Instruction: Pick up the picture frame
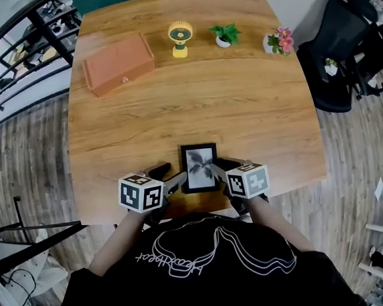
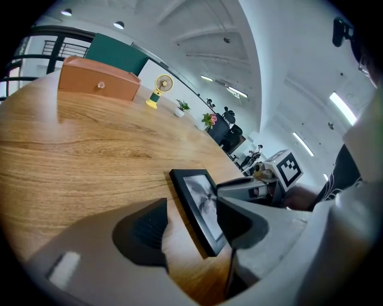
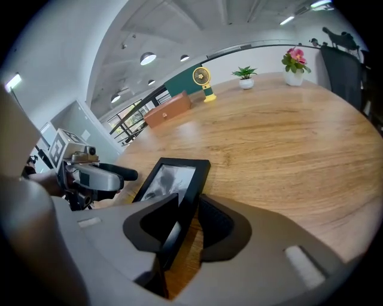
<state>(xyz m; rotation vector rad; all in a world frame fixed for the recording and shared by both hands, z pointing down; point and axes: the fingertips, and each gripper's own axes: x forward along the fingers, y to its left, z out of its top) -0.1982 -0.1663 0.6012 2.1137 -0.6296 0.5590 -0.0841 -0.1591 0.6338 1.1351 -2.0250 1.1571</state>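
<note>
Frame point(image 1: 200, 167) lay flat near the table's point(image 1: 193, 95) front edge, between my two grippers. Right gripper point(image 3: 188, 206) pinched the frame's right rail. Left gripper point(image 2: 191, 218) had jaws spread, straddling the left rail, pads not pressing. Step in hand: securing the hold. Next, as I judged: close left, then raise both together, level.

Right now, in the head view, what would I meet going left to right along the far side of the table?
wooden box → yellow fan → green potted plant → pot of pink flowers
</note>
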